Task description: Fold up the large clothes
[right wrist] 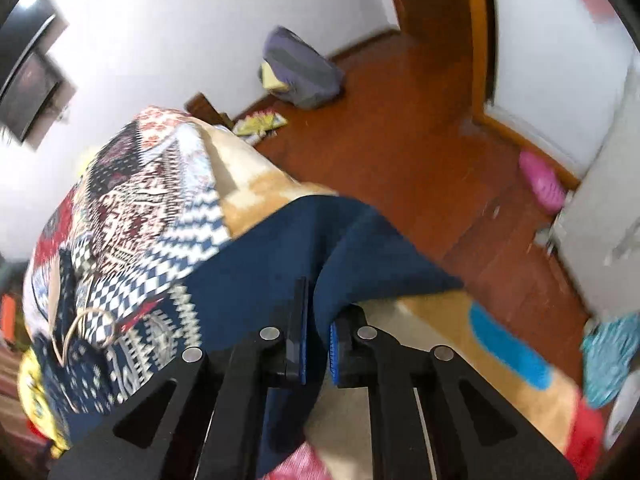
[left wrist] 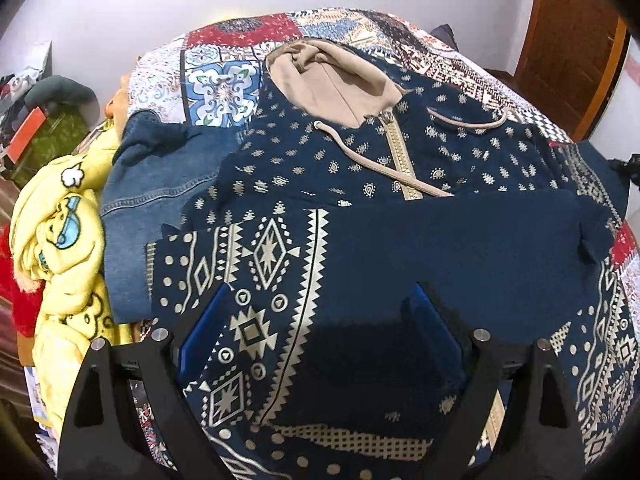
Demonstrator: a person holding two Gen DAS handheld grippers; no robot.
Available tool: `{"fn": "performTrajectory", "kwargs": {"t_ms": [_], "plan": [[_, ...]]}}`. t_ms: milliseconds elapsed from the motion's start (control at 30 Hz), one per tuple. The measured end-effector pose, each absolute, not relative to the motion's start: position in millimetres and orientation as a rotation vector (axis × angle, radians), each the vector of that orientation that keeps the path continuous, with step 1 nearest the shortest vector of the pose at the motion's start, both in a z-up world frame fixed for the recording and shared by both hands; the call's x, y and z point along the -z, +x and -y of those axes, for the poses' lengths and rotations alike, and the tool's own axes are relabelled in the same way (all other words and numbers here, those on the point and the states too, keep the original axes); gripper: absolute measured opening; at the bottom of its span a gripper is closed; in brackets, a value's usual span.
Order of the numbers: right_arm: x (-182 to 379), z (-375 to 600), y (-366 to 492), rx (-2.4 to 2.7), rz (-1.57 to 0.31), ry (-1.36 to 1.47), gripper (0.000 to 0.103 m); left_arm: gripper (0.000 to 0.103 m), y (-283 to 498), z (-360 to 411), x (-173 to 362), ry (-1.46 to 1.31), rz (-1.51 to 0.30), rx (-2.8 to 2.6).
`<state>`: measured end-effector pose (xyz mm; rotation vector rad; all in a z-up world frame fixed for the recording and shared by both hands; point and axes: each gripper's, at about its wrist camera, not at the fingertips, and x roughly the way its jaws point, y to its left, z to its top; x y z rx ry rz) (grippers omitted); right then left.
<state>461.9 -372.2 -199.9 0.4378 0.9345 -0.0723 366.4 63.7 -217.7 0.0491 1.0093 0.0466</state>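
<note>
A navy patterned hoodie with a beige hood and zipper lies spread on the bed, one part folded across its middle as a plain navy band. My left gripper hovers over the hoodie's lower half, its blue-padded jaws wide apart and empty. In the right wrist view my right gripper is shut on a fold of the hoodie's navy fabric at the bed's right edge, lifting it off the bed. The patterned part of the hoodie lies to the left.
A patchwork quilt covers the bed. A denim garment and a yellow cartoon blanket lie to the left of the hoodie. Right of the bed is wooden floor with a grey bag by the wall and a door frame.
</note>
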Motion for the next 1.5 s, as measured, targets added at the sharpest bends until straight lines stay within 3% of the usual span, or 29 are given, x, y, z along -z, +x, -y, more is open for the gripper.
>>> {"fn": "performTrajectory", "kwargs": {"t_ms": [333,533,867,1133,1233,1300,1367,1500], "plan": [[88.1,313.8,424.1,-0.139,-0.728,0.335,0.007,0.091,332.4,-79.0,176.2,-0.001,-0.909,-0.022],[58.3,232.0,407.6,-0.32,-0.683,0.22,0.007,0.091,310.1,-94.3,162.9,-0.008,-0.872,-0.028],[117.5,98.5,396.2,-0.57,-0.83,0.088,0.007,0.091,285.2,-131.5,165.1,-0.074,-0.878,-0.07],[206.4,62.2,390.4,-0.611,-1.081,0.011,0.008,0.09,271.9,-145.4,173.8,-0.086,-0.917,-0.086],[207.4,69.1,379.3,-0.605,-1.107,0.011,0.008,0.09,271.8,-139.6,173.5,-0.071,-0.925,-0.08],[204.3,81.8,377.7,-0.617,-1.137,0.048,0.011,0.09,275.2,-129.0,171.2,-0.051,-0.926,-0.062],[198.7,95.9,376.5,-0.624,-1.158,0.09,0.026,0.09,280.5,-117.1,167.7,-0.028,-0.923,-0.042],[177.9,131.4,365.0,-0.626,-1.094,0.152,0.041,0.09,299.1,-75.2,154.3,0.049,-0.897,0.031]]}}
